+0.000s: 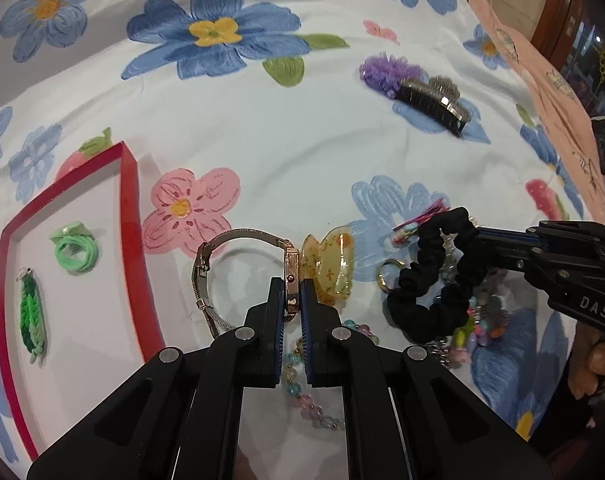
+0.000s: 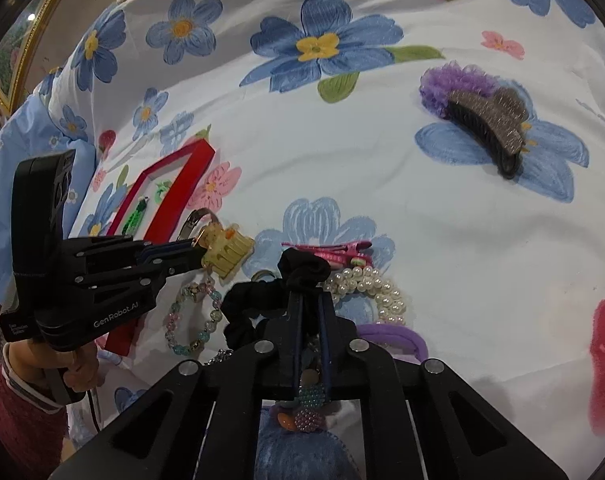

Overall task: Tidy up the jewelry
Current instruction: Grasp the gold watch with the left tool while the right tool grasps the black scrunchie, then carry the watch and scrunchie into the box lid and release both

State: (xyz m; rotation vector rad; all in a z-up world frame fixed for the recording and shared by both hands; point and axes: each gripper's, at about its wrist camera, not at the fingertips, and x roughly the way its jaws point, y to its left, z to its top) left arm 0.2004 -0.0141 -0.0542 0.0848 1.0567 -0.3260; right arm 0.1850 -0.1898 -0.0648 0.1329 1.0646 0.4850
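Observation:
My left gripper (image 1: 292,286) is shut on the rose-gold case of a watch (image 1: 292,264); its mesh strap loops out to the left on the flowered cloth. A yellow translucent claw clip (image 1: 334,268) lies right against the case. My right gripper (image 2: 308,292) is shut on a black scrunchie (image 2: 302,266), pinching a fold of it above a heap of bracelets. In the left wrist view the scrunchie (image 1: 434,280) hangs from the right gripper (image 1: 478,236). A red-rimmed tray (image 1: 130,184) at the left holds green elastic bands (image 1: 74,252) and a green woven bracelet (image 1: 32,316).
Around the scrunchie lie a pearl bracelet (image 2: 370,288), pink clips (image 2: 330,250), a pastel bead bracelet (image 2: 190,320) and a purple hair tie (image 2: 398,338). Farther back a glittery claw clip (image 2: 490,120) rests on a purple scrunchie (image 2: 442,84). A hand (image 2: 74,368) holds the left gripper.

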